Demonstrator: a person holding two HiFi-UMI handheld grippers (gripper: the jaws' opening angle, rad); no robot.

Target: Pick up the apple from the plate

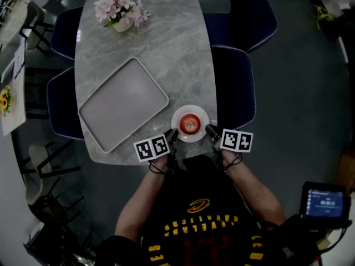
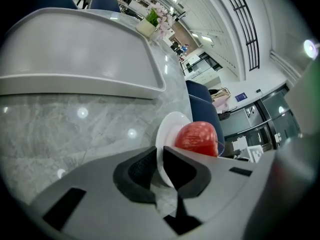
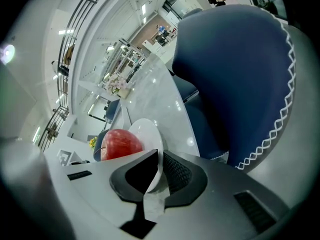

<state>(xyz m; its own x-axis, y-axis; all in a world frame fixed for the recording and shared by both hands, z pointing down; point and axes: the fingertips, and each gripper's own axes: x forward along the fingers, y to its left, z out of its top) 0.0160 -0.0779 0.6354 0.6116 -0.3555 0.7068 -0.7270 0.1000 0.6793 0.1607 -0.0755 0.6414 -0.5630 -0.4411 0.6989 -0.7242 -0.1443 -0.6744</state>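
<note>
A red apple [image 1: 189, 123] sits on a small white plate [image 1: 190, 109] near the front edge of the marble table [image 1: 166, 43]. My left gripper [image 1: 173, 133] pinches the plate's left rim, and my right gripper [image 1: 209, 129] pinches its right rim. In the left gripper view the plate [image 2: 170, 126] runs edge-on between the dark pads of the left gripper [image 2: 160, 170], with the apple [image 2: 197, 138] just beyond. In the right gripper view the plate [image 3: 147, 131] likewise passes between the pads of the right gripper [image 3: 159, 171], and the apple [image 3: 120, 143] lies to its left. Neither gripper touches the apple.
A large grey tray [image 1: 123, 104] lies to the left of the plate, seen close in the left gripper view as the tray [image 2: 75, 49]. A pot of pink flowers [image 1: 119, 10] stands at the far end. Blue chairs [image 1: 236, 87] line the table's right side. A small screen [image 1: 325, 201] is at lower right.
</note>
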